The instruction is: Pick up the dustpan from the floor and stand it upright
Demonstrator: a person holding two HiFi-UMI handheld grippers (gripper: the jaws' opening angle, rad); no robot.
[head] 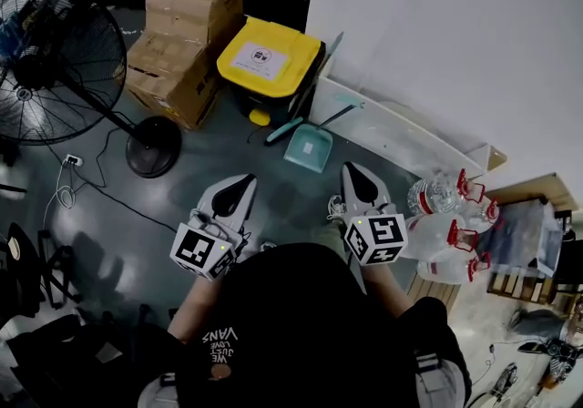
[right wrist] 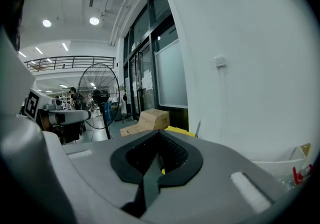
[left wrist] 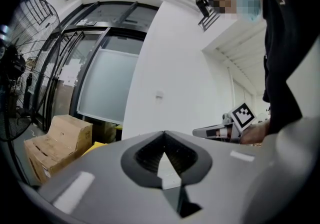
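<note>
A teal dustpan (head: 310, 146) lies flat on the grey floor in the head view, its handle (head: 340, 114) running up toward the white wall. A teal brush (head: 284, 130) lies just left of it. My left gripper (head: 246, 181) hovers nearer to me and left of the dustpan, shut and holding nothing. My right gripper (head: 352, 169) hangs just right of and nearer than the dustpan, also shut and empty. In the left gripper view the shut left gripper (left wrist: 164, 134) faces the white wall; in the right gripper view the right gripper (right wrist: 159, 134) is closed too. The dustpan is hidden in both gripper views.
A yellow-lidded bin (head: 269, 58) stands behind the dustpan, with stacked cardboard boxes (head: 182, 42) to its left. A large floor fan (head: 55, 60) with a round base (head: 153, 146) is at left. Clear water jugs with red caps (head: 451, 224) sit at right.
</note>
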